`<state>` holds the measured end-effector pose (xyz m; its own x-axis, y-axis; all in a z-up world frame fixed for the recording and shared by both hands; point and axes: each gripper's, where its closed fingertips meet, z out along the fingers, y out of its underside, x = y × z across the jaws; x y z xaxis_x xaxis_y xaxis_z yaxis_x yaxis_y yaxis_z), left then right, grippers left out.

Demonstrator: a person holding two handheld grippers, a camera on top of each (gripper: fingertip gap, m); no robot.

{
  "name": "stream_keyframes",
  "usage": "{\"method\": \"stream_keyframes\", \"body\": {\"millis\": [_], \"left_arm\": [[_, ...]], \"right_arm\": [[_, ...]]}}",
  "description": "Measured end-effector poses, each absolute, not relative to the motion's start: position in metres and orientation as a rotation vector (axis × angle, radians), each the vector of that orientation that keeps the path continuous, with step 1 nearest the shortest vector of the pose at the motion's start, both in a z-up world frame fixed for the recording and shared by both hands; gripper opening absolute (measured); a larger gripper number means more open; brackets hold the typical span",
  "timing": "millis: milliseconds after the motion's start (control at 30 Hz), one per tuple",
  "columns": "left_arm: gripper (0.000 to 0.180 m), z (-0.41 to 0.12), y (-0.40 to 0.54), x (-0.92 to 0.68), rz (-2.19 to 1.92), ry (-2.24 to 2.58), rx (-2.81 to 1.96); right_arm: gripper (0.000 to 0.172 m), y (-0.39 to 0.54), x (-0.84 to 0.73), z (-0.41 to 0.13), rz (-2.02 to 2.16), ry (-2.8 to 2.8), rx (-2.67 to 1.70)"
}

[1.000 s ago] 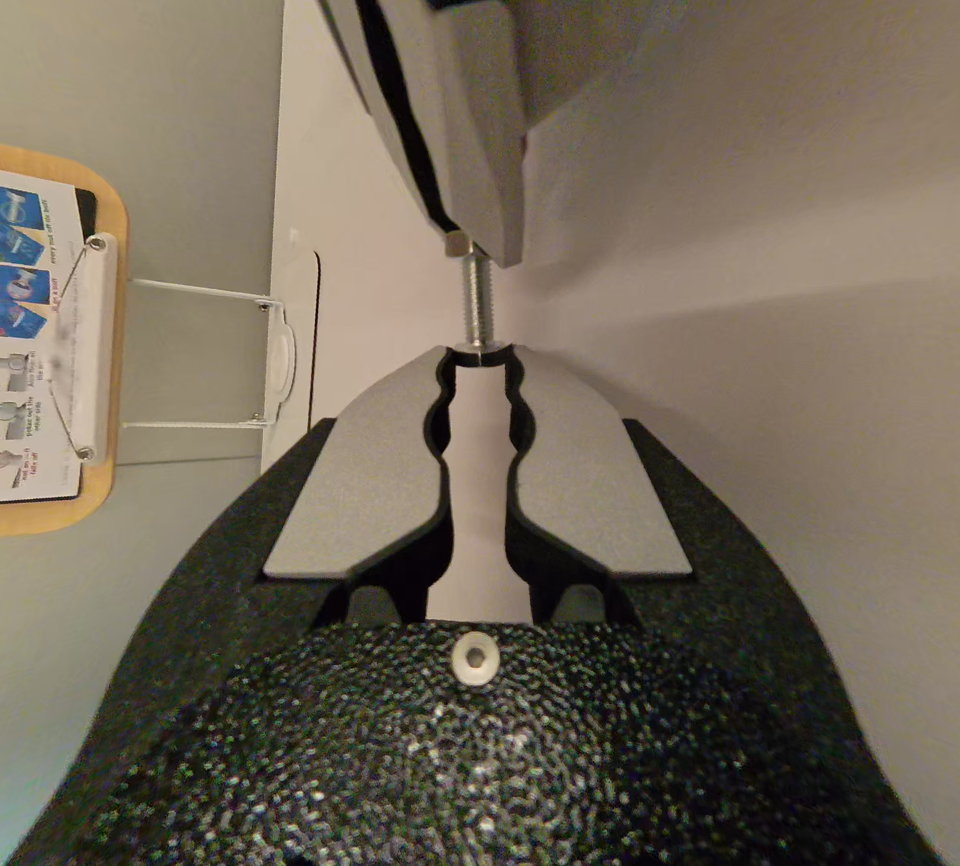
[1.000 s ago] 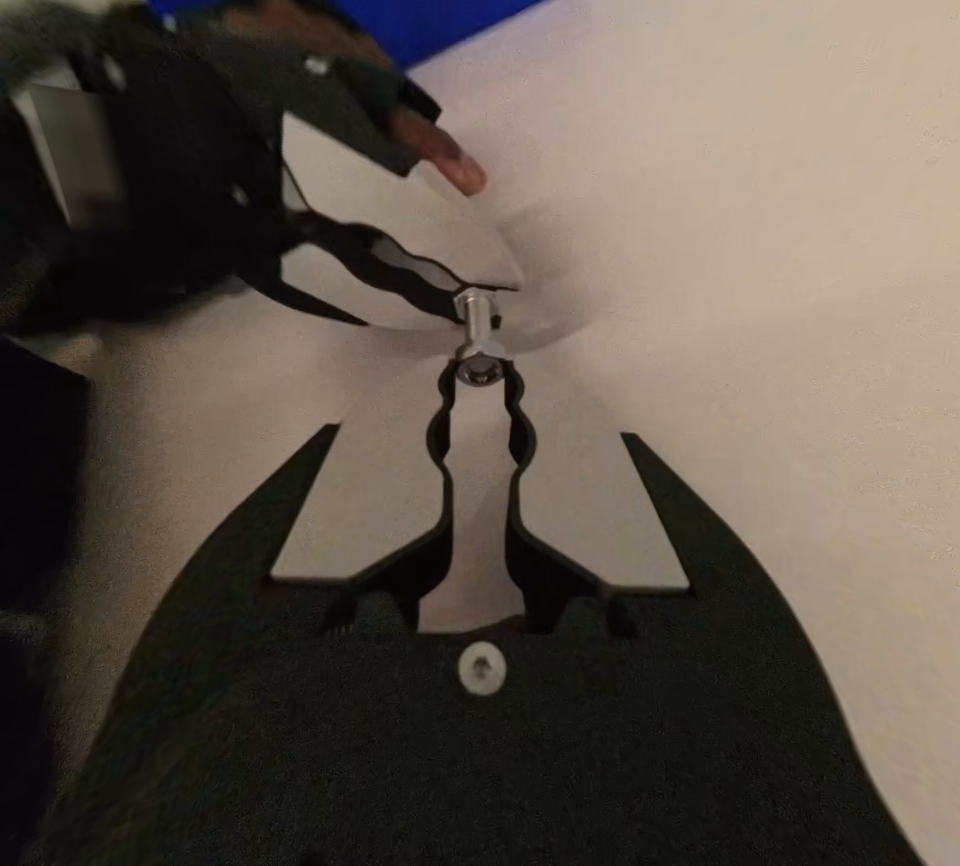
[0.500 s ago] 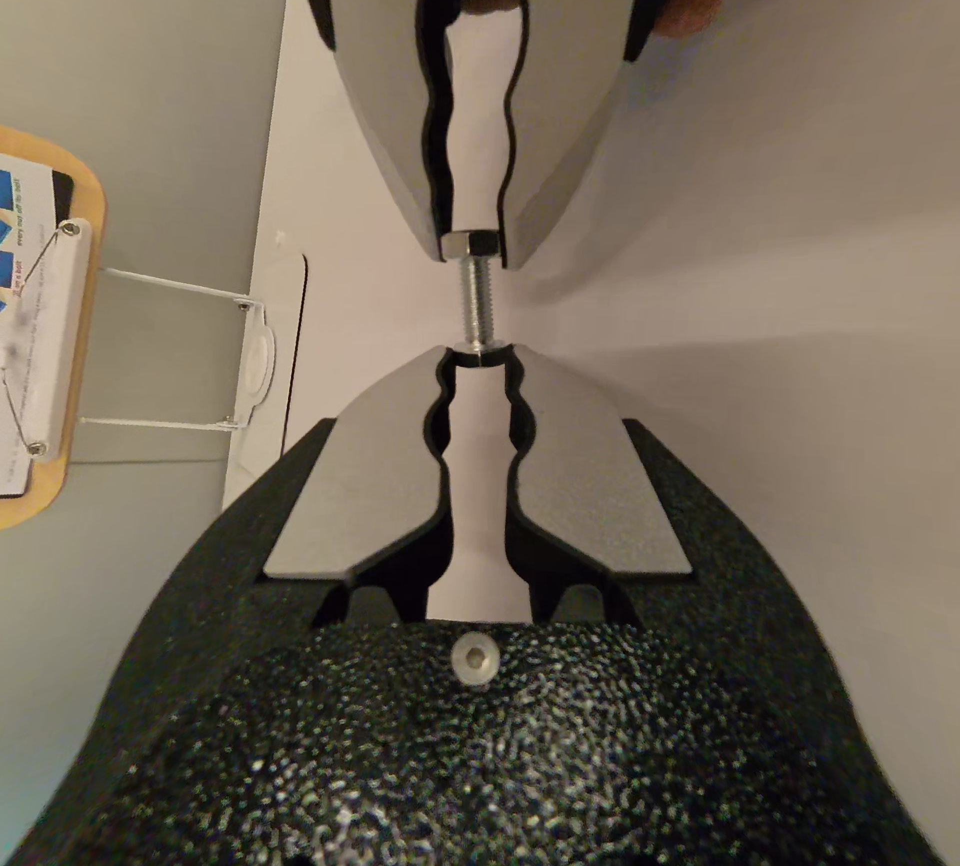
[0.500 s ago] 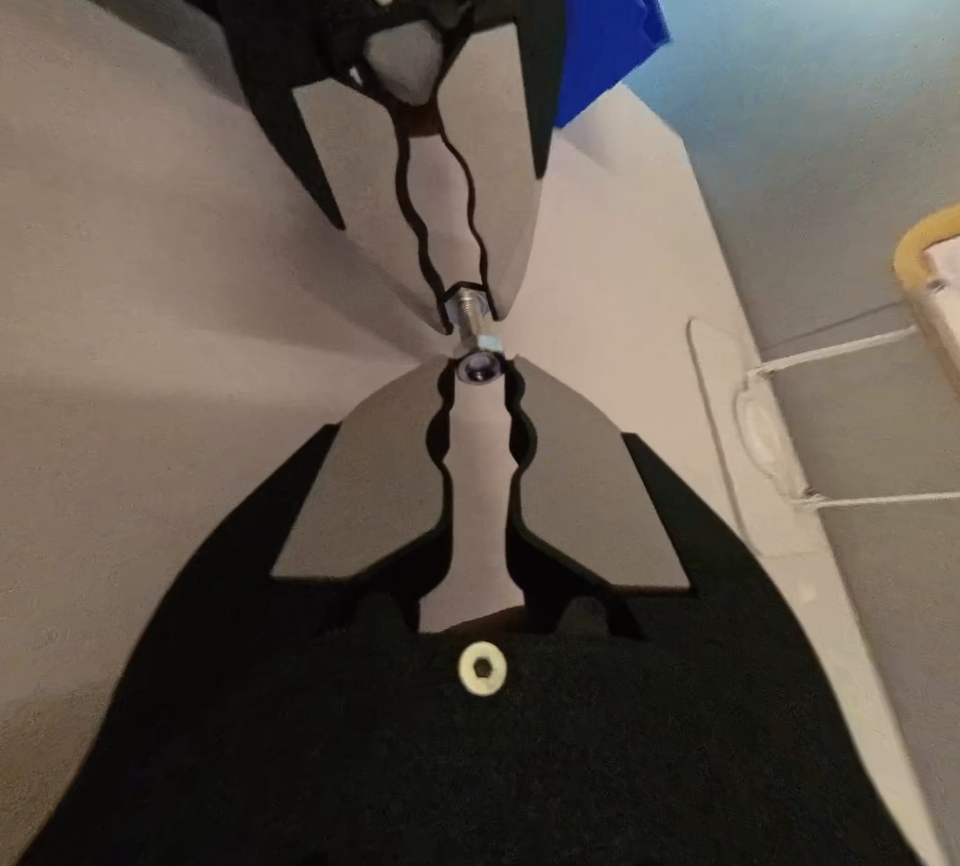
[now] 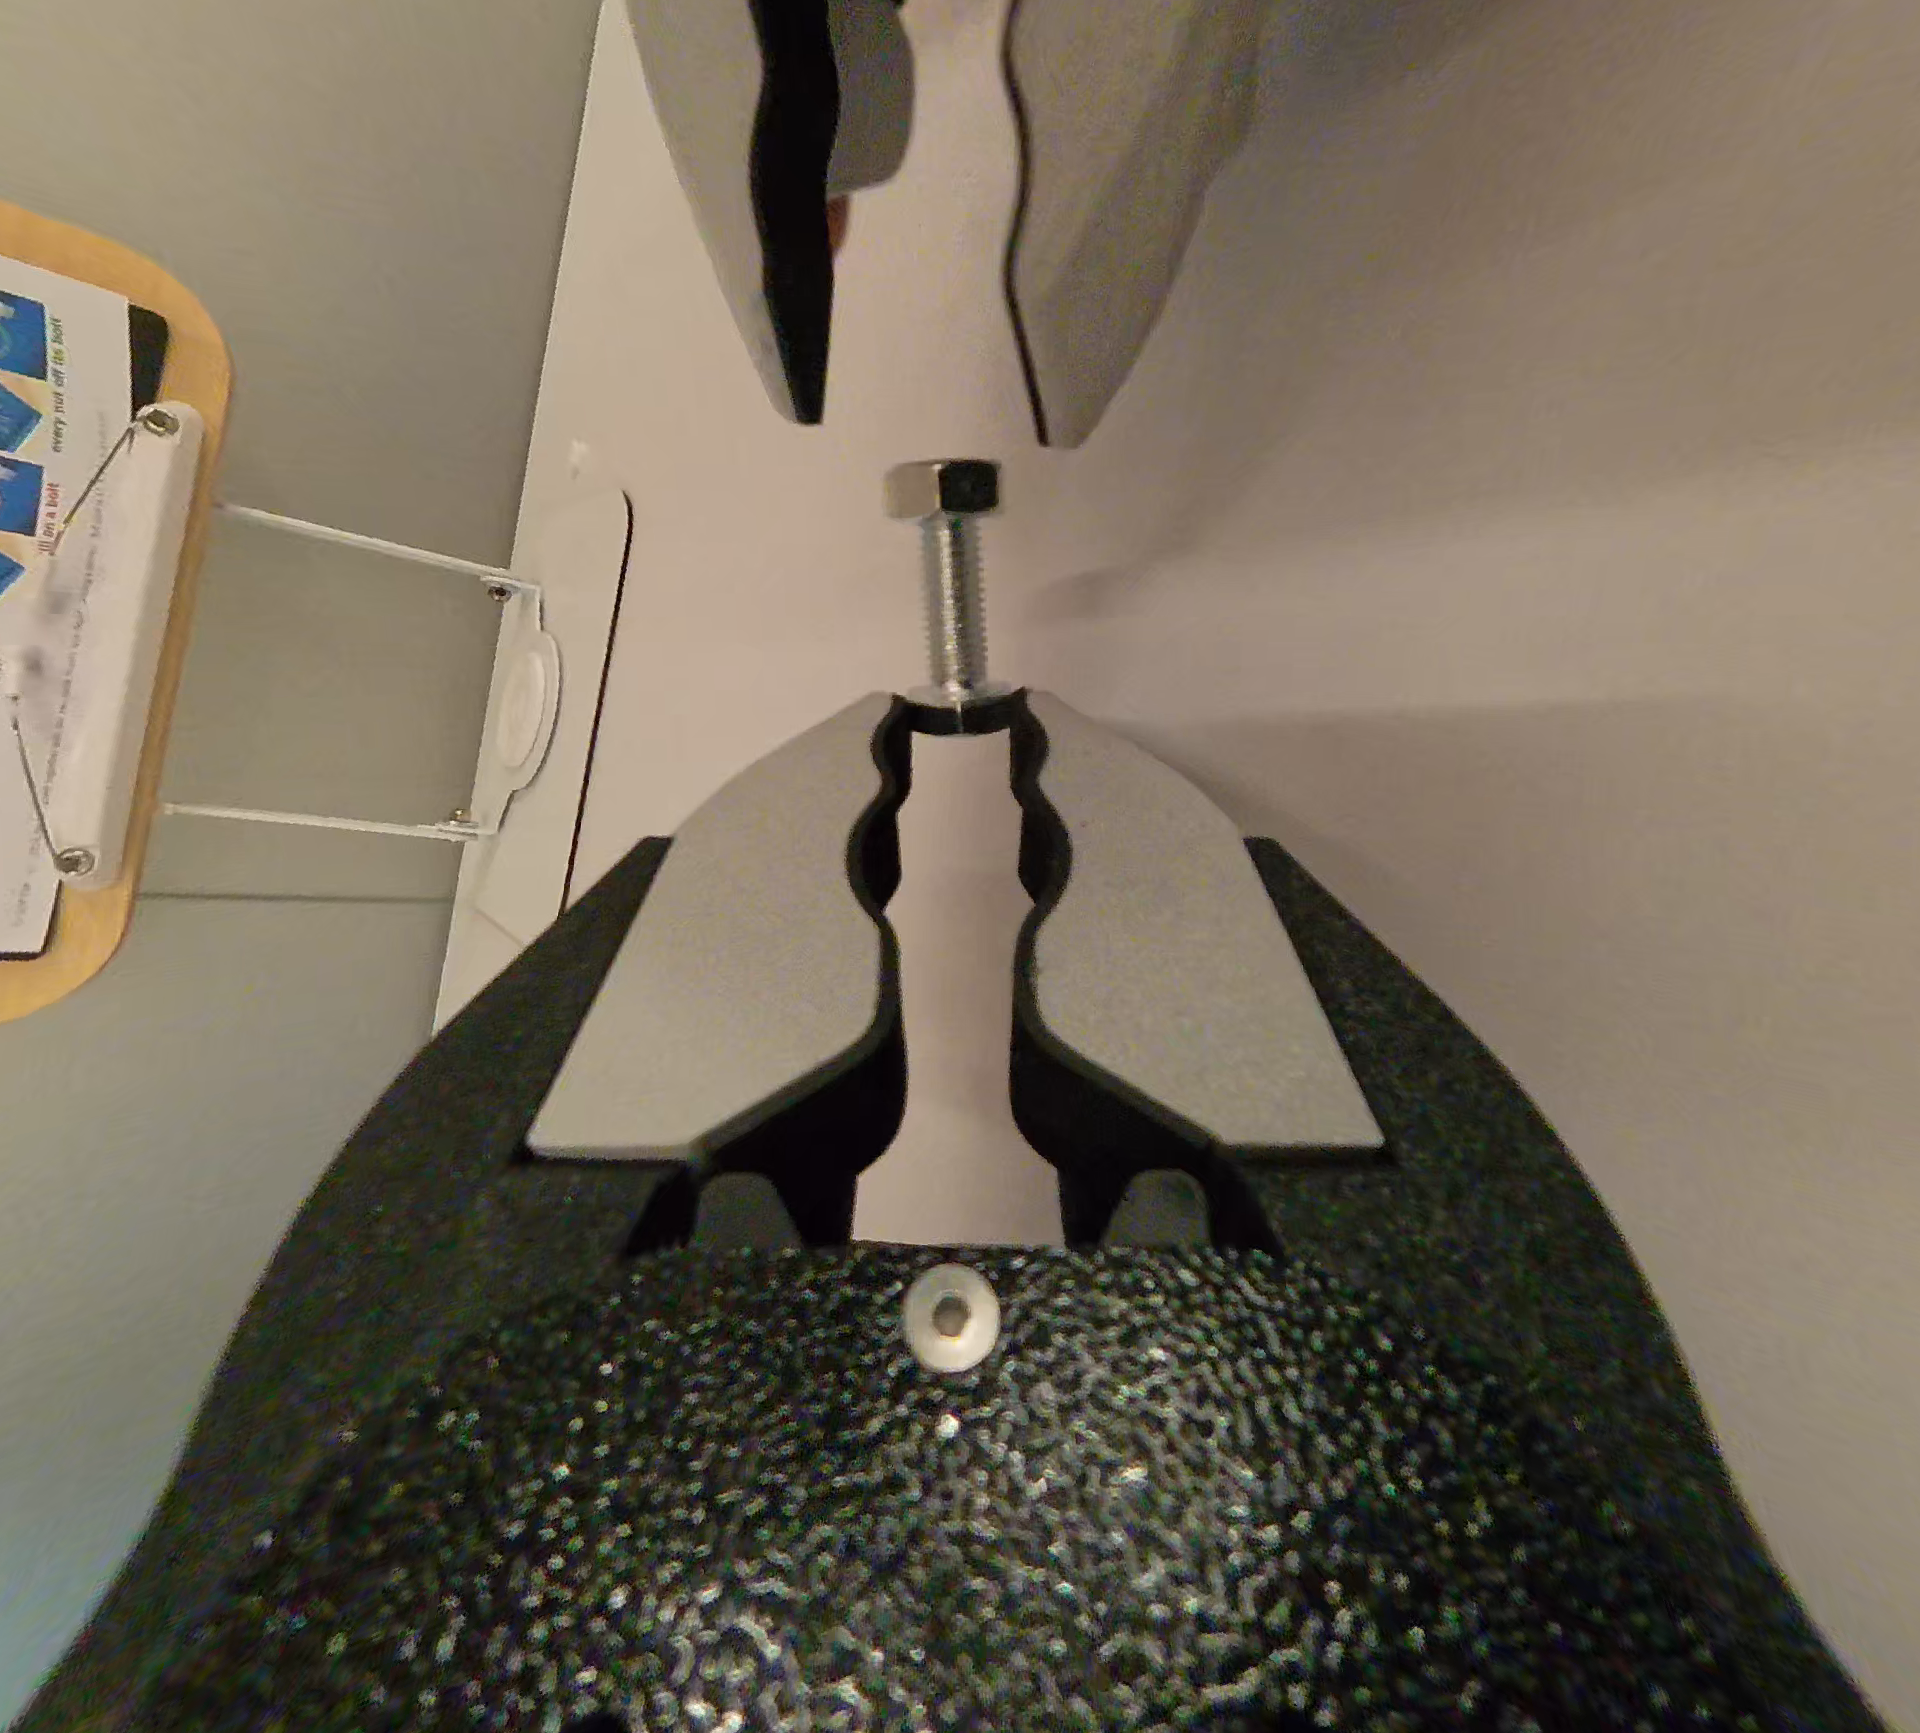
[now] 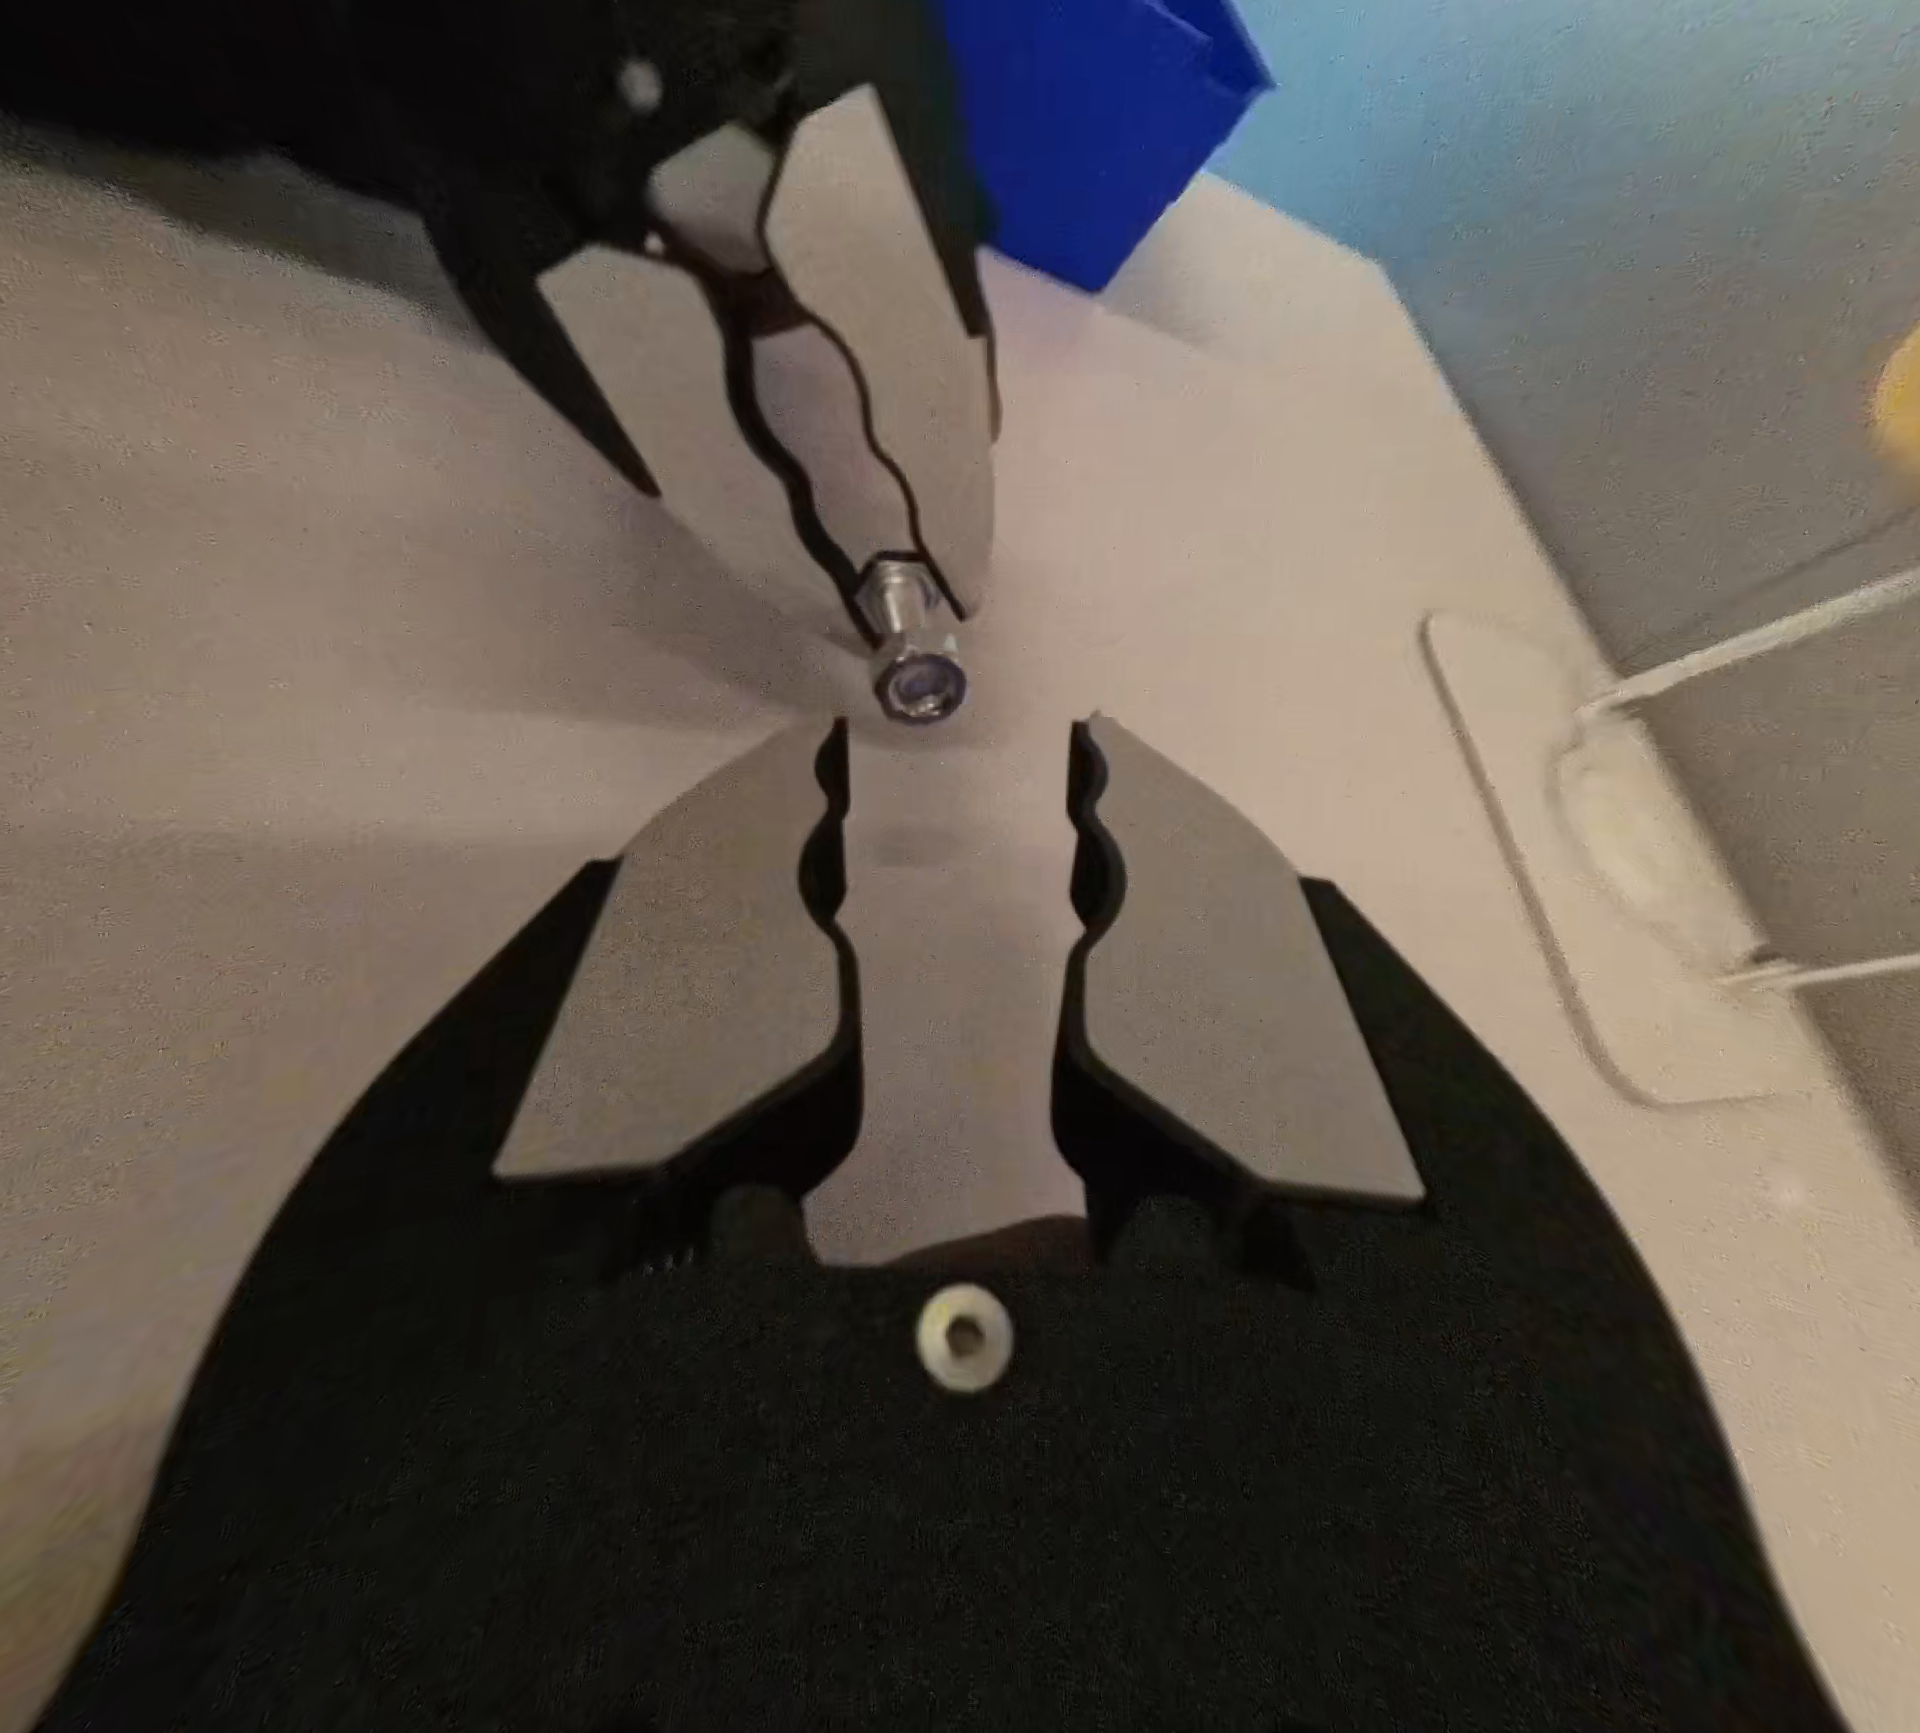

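Note:
My left gripper (image 5: 961,712) is shut on the hex head of a silver bolt (image 5: 956,603). The threaded shaft points away from it and carries a hex nut (image 5: 940,488) at the far end. In the right wrist view the left gripper (image 6: 904,587) comes in from above, holding the bolt (image 6: 894,603), and the nut (image 6: 920,686) shows a blue ring inside. My right gripper (image 6: 961,733) is open, its tips just short of the nut and not touching it. It also shows in the left wrist view (image 5: 930,426), open above the nut.
A white table (image 5: 1455,540) lies under both grippers. A blue bin (image 6: 1039,73) stands at the table's far side. A wooden board with a printed sheet (image 5: 114,623) rests on a white wire stand (image 5: 520,707) by the table's edge.
My right gripper was shut on the nut half a second ago. It has opened and drawn back a little. My left gripper has kept its hold on the bolt.

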<state>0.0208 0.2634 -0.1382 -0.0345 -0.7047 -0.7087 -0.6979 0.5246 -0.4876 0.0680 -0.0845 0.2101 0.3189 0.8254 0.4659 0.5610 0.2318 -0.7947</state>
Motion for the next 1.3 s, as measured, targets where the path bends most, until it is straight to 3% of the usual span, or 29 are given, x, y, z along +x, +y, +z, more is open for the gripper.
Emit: {"method": "stream_keyframes", "body": {"millis": [67,133,200,333,433,500,600,767,833,900,1033,1133,1300], "left_arm": [[0.017,-0.140,0.261,0.022,-0.011,1.760,-1.175],[0.017,-0.142,0.257,0.025,-0.020,1.775,-1.161],[0.017,-0.144,0.258,0.024,0.016,1.787,-1.154],[0.018,-0.147,0.261,0.022,0.130,1.823,-1.098],[0.017,-0.144,0.261,0.023,0.104,1.800,-1.108],[0.017,-0.140,0.262,0.023,0.065,1.771,-1.139],[0.017,-0.138,0.264,0.020,0.030,1.751,-1.168],[0.017,-0.140,0.261,0.022,0.002,1.765,-1.170],[0.017,-0.142,0.257,0.024,-0.006,1.782,-1.155],[0.017,-0.144,0.258,0.023,0.040,1.800,-1.141],[0.017,-0.149,0.260,0.022,0.133,1.840,-1.099],[0.017,-0.145,0.261,0.023,0.103,1.807,-1.119],[0.017,-0.139,0.265,0.019,0.036,1.755,-1.173]], "right_arm": [[0.035,-0.089,0.064,0.208,0.168,-1.427,-1.351],[0.018,-0.094,0.060,0.204,0.135,-1.463,-1.325],[0.018,-0.092,0.060,0.201,0.158,-1.446,-1.401],[0.017,-0.097,0.059,0.193,0.828,-1.003,-2.000],[0.022,-0.098,0.060,0.205,1.268,-0.783,-2.031],[0.026,-0.093,0.065,0.213,1.166,-0.877,-1.908],[0.036,-0.088,0.073,0.217,0.690,-1.138,-1.674],[0.029,-0.098,0.070,0.213,0.160,-1.442,-1.337],[0.018,-0.101,0.066,0.208,0.155,-1.457,-1.357],[0.017,-0.100,0.066,0.202,0.219,-1.428,-1.492],[0.017,-0.107,0.065,0.194,0.876,-0.971,-2.043],[0.022,-0.105,0.066,0.207,1.232,-0.780,-2.034],[0.050,-0.095,0.079,0.220,0.675,-1.090,-1.734]]}}
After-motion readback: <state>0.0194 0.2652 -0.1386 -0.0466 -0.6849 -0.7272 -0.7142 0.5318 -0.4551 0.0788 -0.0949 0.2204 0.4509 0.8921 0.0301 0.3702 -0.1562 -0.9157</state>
